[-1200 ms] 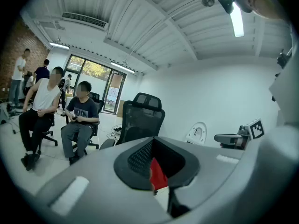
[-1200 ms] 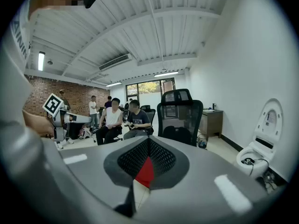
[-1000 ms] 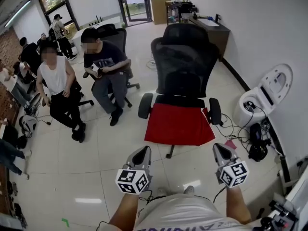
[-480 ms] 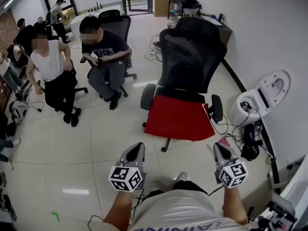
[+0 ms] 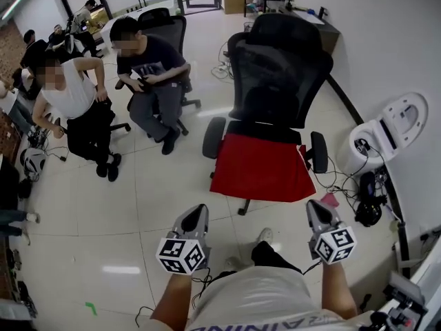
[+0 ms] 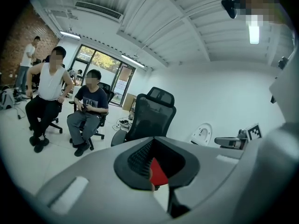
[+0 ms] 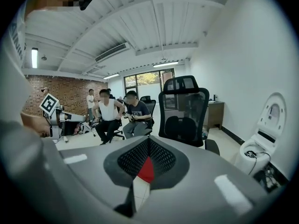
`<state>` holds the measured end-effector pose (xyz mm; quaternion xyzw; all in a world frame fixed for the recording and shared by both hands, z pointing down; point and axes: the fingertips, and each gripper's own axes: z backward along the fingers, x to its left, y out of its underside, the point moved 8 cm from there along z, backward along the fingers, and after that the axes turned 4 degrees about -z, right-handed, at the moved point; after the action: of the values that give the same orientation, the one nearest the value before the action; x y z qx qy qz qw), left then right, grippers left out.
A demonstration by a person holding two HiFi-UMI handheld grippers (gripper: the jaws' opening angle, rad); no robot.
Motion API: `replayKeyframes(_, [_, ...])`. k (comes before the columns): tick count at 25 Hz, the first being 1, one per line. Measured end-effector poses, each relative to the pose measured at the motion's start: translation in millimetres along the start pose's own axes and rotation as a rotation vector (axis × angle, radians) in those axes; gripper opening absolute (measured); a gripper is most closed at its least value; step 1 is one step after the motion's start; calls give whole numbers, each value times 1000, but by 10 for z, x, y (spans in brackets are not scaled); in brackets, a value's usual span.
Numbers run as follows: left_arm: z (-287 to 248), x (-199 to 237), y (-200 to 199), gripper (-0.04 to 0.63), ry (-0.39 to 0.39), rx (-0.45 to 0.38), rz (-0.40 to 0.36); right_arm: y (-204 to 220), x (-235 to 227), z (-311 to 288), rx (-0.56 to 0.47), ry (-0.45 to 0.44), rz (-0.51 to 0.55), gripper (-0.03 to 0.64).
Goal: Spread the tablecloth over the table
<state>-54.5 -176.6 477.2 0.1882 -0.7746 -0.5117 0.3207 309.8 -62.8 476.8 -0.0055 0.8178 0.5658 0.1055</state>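
Note:
A red tablecloth [image 5: 262, 167] lies folded on the seat of a black mesh office chair [image 5: 279, 74] in the middle of the head view. My left gripper [image 5: 198, 214] and right gripper [image 5: 315, 207] hover side by side over the floor, short of the chair and pointing toward it. Both are shut with nothing between the jaws. In the left gripper view the left gripper [image 6: 152, 146] shows a sliver of the red cloth [image 6: 158, 171] past its tips. The right gripper [image 7: 148, 146] frames the red cloth [image 7: 147, 171] the same way. No table is in view.
Two people sit on chairs at the left, one in a dark shirt [image 5: 148, 71] and one in a white top [image 5: 72, 102]. A white toilet-shaped unit [image 5: 386, 133] and cables [image 5: 344, 185] lie by the right wall. A desk [image 5: 303, 19] stands at the back.
Both grippers have sunk a little and drawn toward the chair, still shut. The chair with the red cloth now sits slightly lower and nearer in the head view.

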Motion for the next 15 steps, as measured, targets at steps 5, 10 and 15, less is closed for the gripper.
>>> replayKeyframes(5, [-601, -129, -129, 6, 12, 39, -39, 50, -445, -209, 9, 21, -50, 8])
replayKeyframes(10, [-1451, -426, -249, 6, 6, 59, -78, 43, -1168, -445, 25, 30, -95, 8])
replayKeyframes(15, [-1909, -412, -220, 6, -7, 96, -99, 117, -1483, -725, 51, 34, -123, 8])
